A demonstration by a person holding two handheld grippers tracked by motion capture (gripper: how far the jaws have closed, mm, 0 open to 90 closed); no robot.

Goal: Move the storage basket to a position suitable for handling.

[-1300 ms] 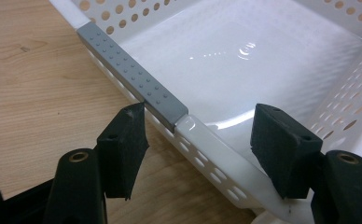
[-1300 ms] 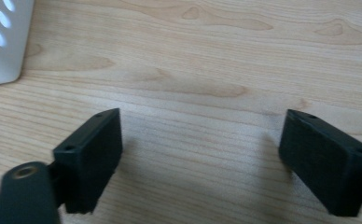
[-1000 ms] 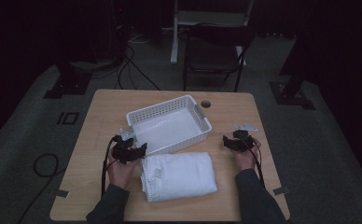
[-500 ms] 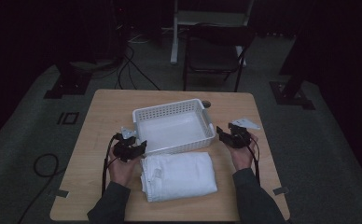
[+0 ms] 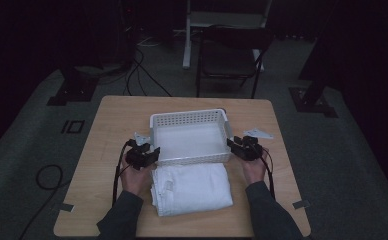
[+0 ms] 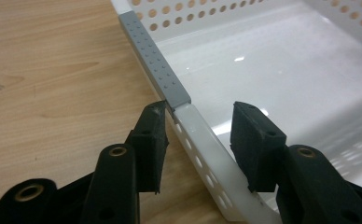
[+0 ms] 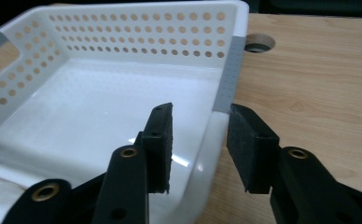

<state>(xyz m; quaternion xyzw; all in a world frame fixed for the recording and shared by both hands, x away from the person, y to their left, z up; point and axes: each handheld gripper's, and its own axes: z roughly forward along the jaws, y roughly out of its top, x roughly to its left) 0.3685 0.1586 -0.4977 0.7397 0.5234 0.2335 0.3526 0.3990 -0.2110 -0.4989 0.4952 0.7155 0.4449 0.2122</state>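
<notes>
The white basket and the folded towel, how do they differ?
The white basket is rigid, with perforated walls and an empty floor; the folded towel is soft cloth in layers. The basket sits farther from the person, with the left gripper and right gripper straddling its side walls; the towel lies untouched. Both are white and rest on the table.

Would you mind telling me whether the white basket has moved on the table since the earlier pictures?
Yes. The white basket has turned from skewed to square with the table edges, its near rim now parallel to the folded towel.

matte black two-jaw left tool (image 5: 154, 151) and right tool (image 5: 230, 143), brass-ringed screw holes, ribbed square pads (image 6: 256, 140), trailing black cables, dark grey sleeves (image 5: 121, 217).
</notes>
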